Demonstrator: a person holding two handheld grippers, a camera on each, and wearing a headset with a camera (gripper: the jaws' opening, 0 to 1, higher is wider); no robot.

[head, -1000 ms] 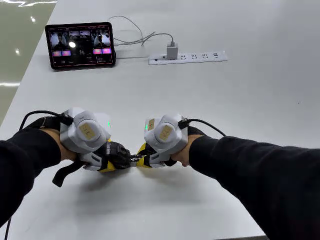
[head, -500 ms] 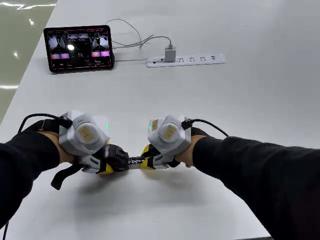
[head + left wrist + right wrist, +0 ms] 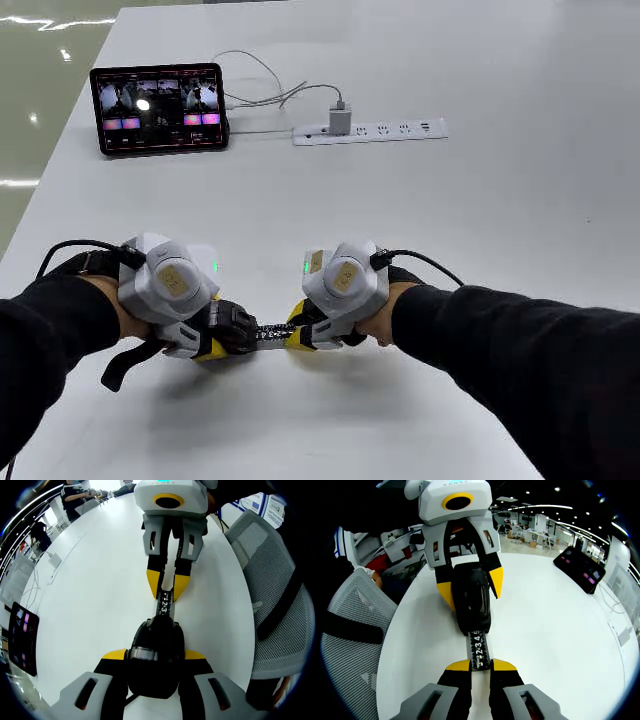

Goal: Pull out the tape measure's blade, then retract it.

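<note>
The black tape measure [image 3: 232,325] sits between the yellow-tipped jaws of my left gripper [image 3: 214,335], which is shut on its case [image 3: 154,655]. A short length of black blade [image 3: 272,330] with white numerals runs from the case to my right gripper [image 3: 297,335]. My right gripper [image 3: 480,666] is shut on the blade's end [image 3: 478,652]. In the right gripper view the case [image 3: 472,597] stands straight ahead, held by the other gripper. In the left gripper view the blade [image 3: 164,602] leads into the right gripper's jaws. Both grippers hover just above the white table [image 3: 400,200].
A tablet [image 3: 160,107] with a lit screen stands at the far left of the table. A white power strip [image 3: 370,129] with a plugged charger and cables lies behind it. A grey mesh chair [image 3: 270,595] stands beside the table's near edge.
The two grippers have drawn apart, and a few more centimetres of blade now show between them. The head camera has tilted slightly.
</note>
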